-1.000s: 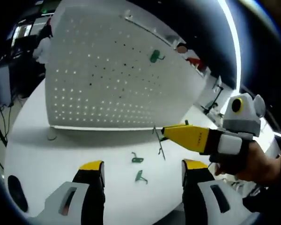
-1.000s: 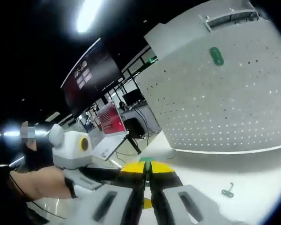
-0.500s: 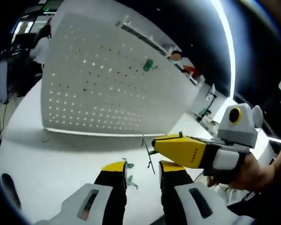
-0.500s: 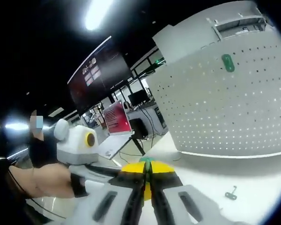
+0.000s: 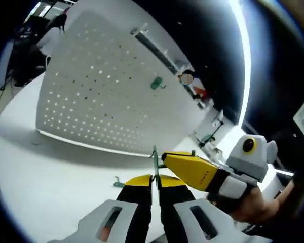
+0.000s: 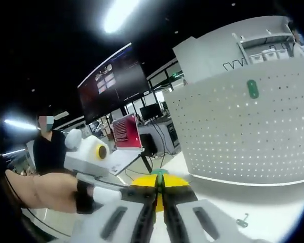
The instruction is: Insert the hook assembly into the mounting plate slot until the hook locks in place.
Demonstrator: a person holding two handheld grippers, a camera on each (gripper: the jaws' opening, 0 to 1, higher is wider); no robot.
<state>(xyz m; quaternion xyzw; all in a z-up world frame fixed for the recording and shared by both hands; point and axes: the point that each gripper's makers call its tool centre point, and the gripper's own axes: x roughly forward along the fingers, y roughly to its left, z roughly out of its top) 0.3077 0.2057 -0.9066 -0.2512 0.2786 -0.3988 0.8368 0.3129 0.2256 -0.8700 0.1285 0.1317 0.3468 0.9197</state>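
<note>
The left gripper, wide open a second ago with two green hooks lying on the table between its jaws, now has its jaws brought together on the thin wire hook at 6 o'clock in the left gripper view. The right gripper, earlier reaching in from 3 o'clock with that hook dangling clear of the left jaws, now meets them at the hook. In the right gripper view, the left gripper has drawn in from 9 o'clock toward the right gripper's closed tips.
</note>
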